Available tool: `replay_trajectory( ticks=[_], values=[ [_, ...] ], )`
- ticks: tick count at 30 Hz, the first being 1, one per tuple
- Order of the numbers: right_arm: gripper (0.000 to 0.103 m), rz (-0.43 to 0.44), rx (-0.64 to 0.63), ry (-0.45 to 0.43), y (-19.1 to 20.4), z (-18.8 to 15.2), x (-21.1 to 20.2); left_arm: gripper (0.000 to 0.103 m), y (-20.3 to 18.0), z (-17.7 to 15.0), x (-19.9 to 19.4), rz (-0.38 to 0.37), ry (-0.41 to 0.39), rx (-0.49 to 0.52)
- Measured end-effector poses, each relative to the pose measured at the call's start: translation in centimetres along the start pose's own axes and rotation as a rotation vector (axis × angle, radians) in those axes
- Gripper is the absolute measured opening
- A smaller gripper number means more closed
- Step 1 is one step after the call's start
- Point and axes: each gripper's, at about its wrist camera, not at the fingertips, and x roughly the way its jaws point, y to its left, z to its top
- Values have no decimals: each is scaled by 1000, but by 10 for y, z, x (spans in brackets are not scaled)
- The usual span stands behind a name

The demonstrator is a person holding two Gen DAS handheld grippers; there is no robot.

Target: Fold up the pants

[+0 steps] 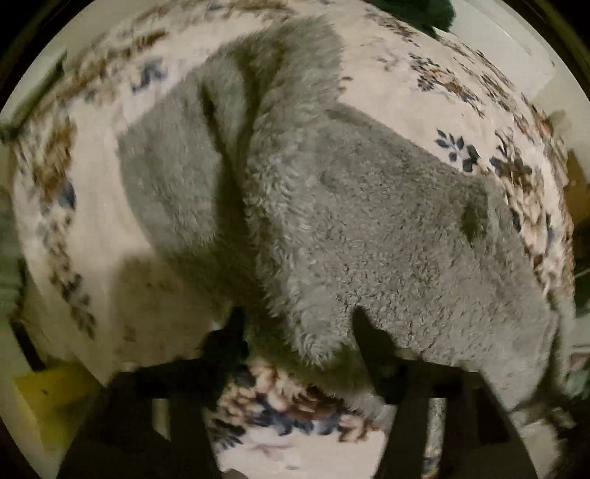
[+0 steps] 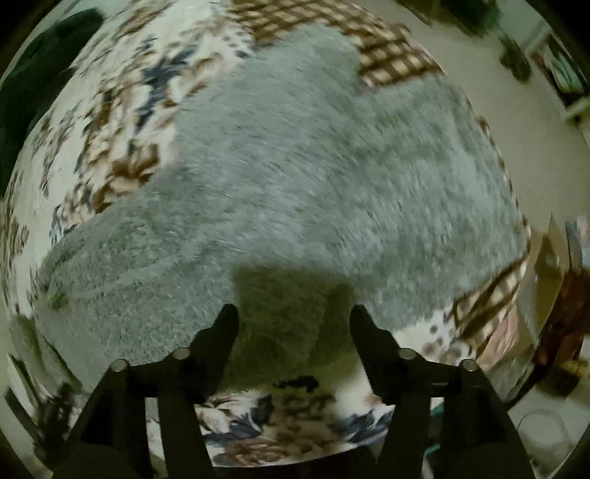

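Note:
Fluffy grey fleece pants (image 1: 332, 206) lie spread on a floral blanket (image 1: 110, 258). In the left wrist view my left gripper (image 1: 295, 324) is open, its two dark fingers straddling the near edge of the pants, which droops between them. A deep crease runs up the pants left of centre. In the right wrist view the pants (image 2: 313, 165) fill the middle, and my right gripper (image 2: 293, 320) is open just above their near edge, with its shadow on the fleece between the fingers.
The blanket (image 2: 121, 121) has blue and brown flowers and a brown checked border (image 2: 387, 48). A dark green cloth (image 1: 424, 11) lies at the far edge. A yellow object (image 1: 48, 387) sits low left. Floor and furniture (image 2: 560, 313) show at the right.

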Motion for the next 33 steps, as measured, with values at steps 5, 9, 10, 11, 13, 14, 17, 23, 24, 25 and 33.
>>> replay_trajectory(
  ticks=[5, 9, 10, 11, 13, 14, 17, 23, 24, 25, 33],
  values=[
    [87, -98, -154, -99, 25, 9, -20, 69, -28, -12, -8, 138, -51, 121],
    [90, -154, -246, -157, 50, 26, -31, 69, -43, -15, -4, 202, -77, 191],
    [91, -166, -255, -164, 59, 32, -32, 69, -46, -15, -2, 204, -78, 199],
    [92, -178, -269, -175, 62, 36, -32, 69, -48, -14, 1, 212, -81, 207],
    [92, -192, -285, -182, 70, 44, -29, 69, -49, -17, -1, 203, -82, 216],
    [92, -194, -284, -180, 78, 49, -25, 69, -50, -17, -1, 200, -82, 221],
    [92, -181, -274, -178, 88, 56, -21, 69, -51, -17, -1, 198, -85, 230],
    [92, -176, -279, -190, 109, 69, -8, 69, -52, -15, 0, 192, -78, 224],
    [92, -180, -280, -198, 112, 72, -7, 69, -52, -13, 0, 193, -81, 225],
    [92, -187, -281, -207, 115, 74, -4, 69, -53, -12, 0, 196, -85, 228],
    [92, -243, -322, -212, 131, 89, 22, 69, -55, -3, 0, 198, -90, 238]
  ],
)
